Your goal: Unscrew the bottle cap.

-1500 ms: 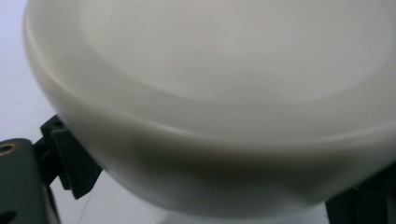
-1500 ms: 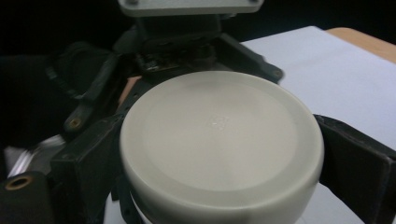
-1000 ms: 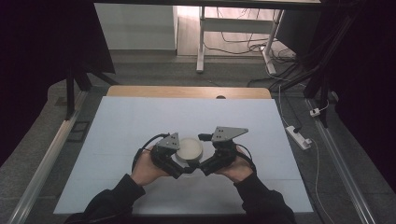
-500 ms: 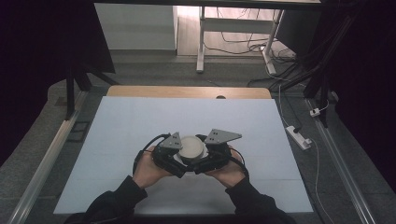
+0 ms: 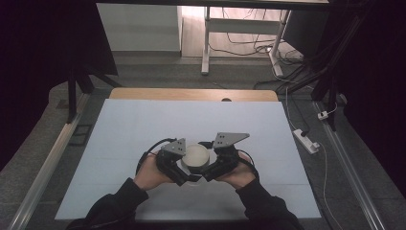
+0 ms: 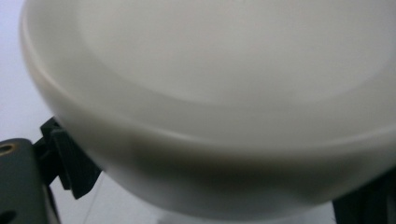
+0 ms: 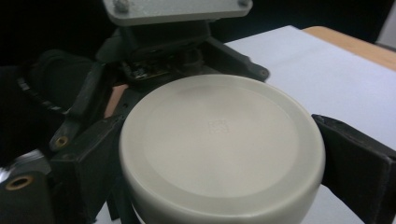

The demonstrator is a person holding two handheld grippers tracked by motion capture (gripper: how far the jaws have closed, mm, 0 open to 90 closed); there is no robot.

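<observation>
A round cream lid (image 5: 195, 156) sits near the front middle of the pale bench (image 5: 119, 129). The left gripper (image 5: 184, 176) and right gripper (image 5: 205, 175) each clamp their fingers against the lid's sides.

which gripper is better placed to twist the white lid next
Probably right. The right gripper has a jaw on each side of the lid; the left gripper sits lower, seemingly at the base.

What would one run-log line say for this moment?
left gripper: at white lid | right gripper: jaws either side of lid | table
</observation>
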